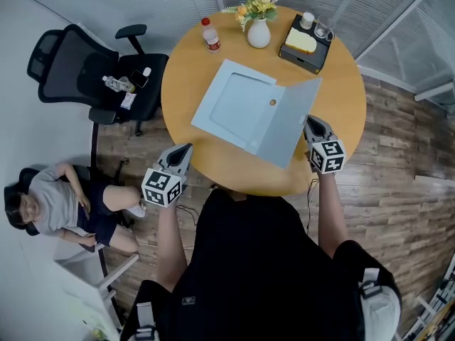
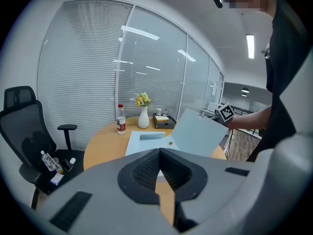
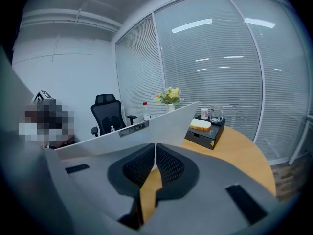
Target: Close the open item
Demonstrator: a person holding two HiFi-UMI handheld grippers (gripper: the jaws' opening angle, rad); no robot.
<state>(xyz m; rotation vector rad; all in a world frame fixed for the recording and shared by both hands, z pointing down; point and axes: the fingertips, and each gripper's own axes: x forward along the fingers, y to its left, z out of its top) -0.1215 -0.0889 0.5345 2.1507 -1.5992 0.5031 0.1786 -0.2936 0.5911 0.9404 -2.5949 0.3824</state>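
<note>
The left gripper (image 1: 184, 152) hangs off the round table (image 1: 341, 98) at its 7 o'clock edge; its jaws are pressed together with nothing between them. The right gripper (image 1: 311, 124) sits at the table's 4 o'clock side, jaws likewise together and empty; its own view looks broadside onto the raised cover (image 1: 284, 123), not edge-on, so the tips appear to rest against the cover's outer face rather than pinch it; I cannot confirm actual contact.

The pale blue file box (image 1: 231, 105) lies at the table's centre, its shallow base flat on the wood; the cover stands half lifted on the 4 o'clock side, hinged along the base's near-right edge.

It looks like thin board or plastic: light, fairly stiff across the panel but likely to flex at the corners, and smooth enough for a tip to slide. The free edge at 4 o'clock, far from the hinge, seems the best place to push. The base may skate towards 10 o'clock; the idle left gripper could steady it there.

Beyond, a bottle (image 1: 210, 35) stands at 11 o'clock, a vase of flowers (image 1: 259, 33) at 12, a black tray (image 1: 306, 45) at 1; all well apart from the box.
</note>
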